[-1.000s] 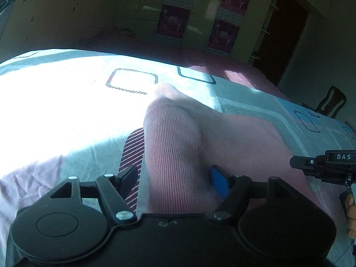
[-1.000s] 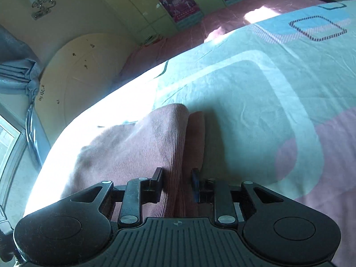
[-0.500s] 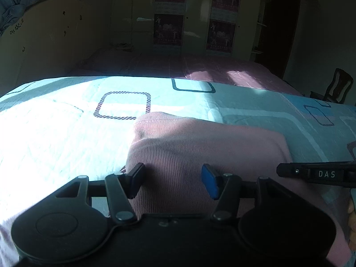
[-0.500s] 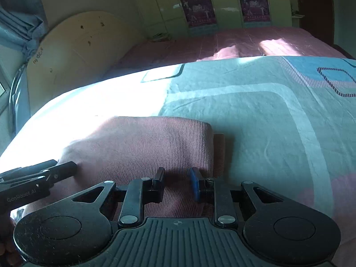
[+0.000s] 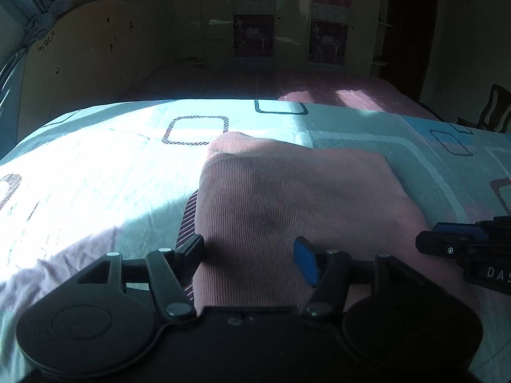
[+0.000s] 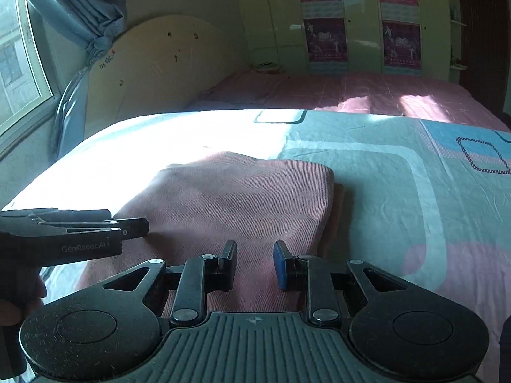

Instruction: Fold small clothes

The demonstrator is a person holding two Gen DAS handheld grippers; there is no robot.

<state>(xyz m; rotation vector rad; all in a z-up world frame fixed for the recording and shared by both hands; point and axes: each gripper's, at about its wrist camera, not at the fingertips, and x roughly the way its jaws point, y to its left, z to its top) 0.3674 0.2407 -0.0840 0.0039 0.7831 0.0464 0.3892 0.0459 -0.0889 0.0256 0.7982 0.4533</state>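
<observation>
A pink ribbed garment lies folded flat on the patterned bedspread; it also shows in the right wrist view. My left gripper is open and empty, its fingers over the garment's near left edge. My right gripper is open and empty over the garment's near right part. The right gripper shows at the right edge of the left wrist view. The left gripper shows at the left of the right wrist view.
The bedspread stretches away on all sides. A pink bed, a cream headboard and a poster-covered wardrobe stand behind. A window with a curtain is at the left. A chair stands at the far right.
Both grippers lowered the raised fold so the garment now lies flat. Their jaws opened, let go of the fabric and drew back slightly.
</observation>
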